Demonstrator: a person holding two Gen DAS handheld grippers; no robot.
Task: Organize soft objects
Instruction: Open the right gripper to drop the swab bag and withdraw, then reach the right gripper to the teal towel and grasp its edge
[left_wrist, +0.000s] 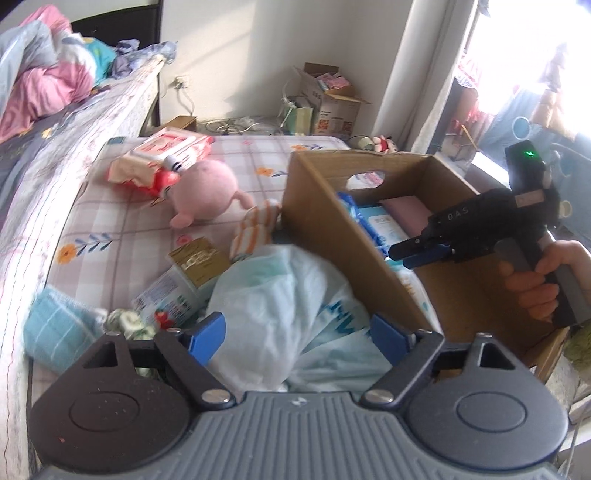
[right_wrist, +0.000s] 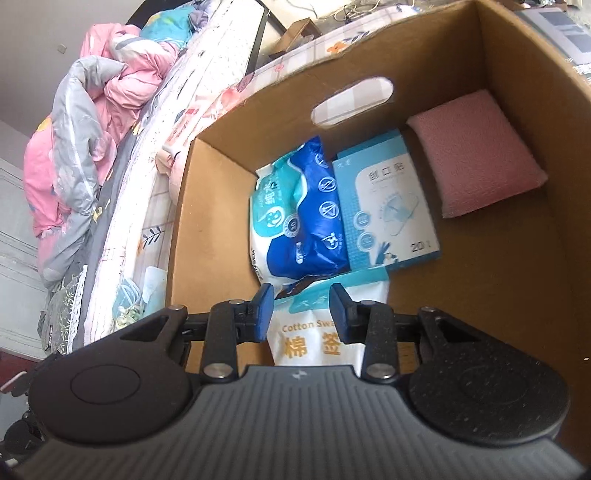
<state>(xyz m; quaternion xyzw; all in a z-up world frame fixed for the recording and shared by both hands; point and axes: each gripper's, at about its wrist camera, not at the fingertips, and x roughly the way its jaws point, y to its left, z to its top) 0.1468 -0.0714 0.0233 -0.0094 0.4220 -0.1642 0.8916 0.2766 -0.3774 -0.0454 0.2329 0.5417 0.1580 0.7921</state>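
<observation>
On the bed (left_wrist: 110, 229), beside the cardboard box (left_wrist: 317, 221), left gripper (left_wrist: 297, 338) has its jaws wide, straddling a pale blue plastic bag (left_wrist: 280, 295); pads not pressing it, so nothing held. Right gripper (right_wrist: 302, 314) sits inside the box over the cotton swab pack (right_wrist: 314, 339), jaws partly open; the pack lies between the pads, contact unclear, can't tell if it's gripped. Already in the box: blue wipes pack (right_wrist: 306, 221), bandage box (right_wrist: 388, 206), pink sponge (right_wrist: 476, 151). Still out on the bed: pink plush (left_wrist: 207, 192), striped sock (left_wrist: 255, 229), teal towel (left_wrist: 55, 328), red-white wipes pack (left_wrist: 162, 158).

Risks, judged: the bag is limp and slippery, so a shallow pinch could slide off or grab one layer only. It leans against the box wall, so lifting may snag the rim. The grippers are close and could collide over the box.
</observation>
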